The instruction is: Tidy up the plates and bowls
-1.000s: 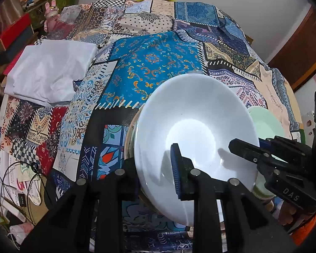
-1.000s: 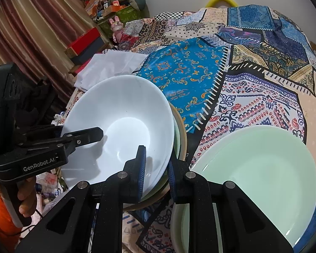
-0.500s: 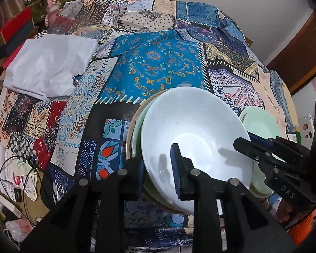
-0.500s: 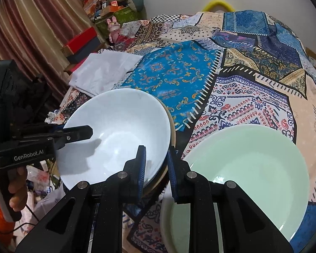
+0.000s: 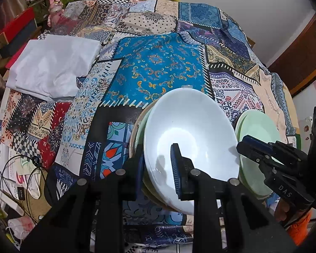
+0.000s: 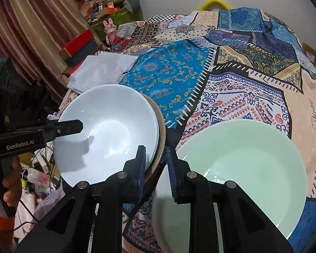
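Observation:
A white bowl (image 5: 191, 139) sits on top of a stack of dishes with a tan rim (image 5: 132, 135) on the patchwork cloth. It also shows in the right wrist view (image 6: 109, 130). My left gripper (image 5: 158, 168) straddles the bowl's near rim, jaws a little apart; I cannot tell whether the pads still touch it. A pale green plate (image 6: 242, 164) lies to the right of the stack. My right gripper (image 6: 155, 166) hangs over the gap between stack and green plate, jaws slightly apart and empty.
A folded white cloth (image 5: 52, 67) lies at the far left of the table. Cables and clutter (image 5: 21, 179) sit below the table's left edge. A wooden door (image 5: 305, 48) stands at the right.
The white bowl has come down from a tilt onto the stack. The left gripper's jaws have spread slightly. The right gripper has pulled back a little.

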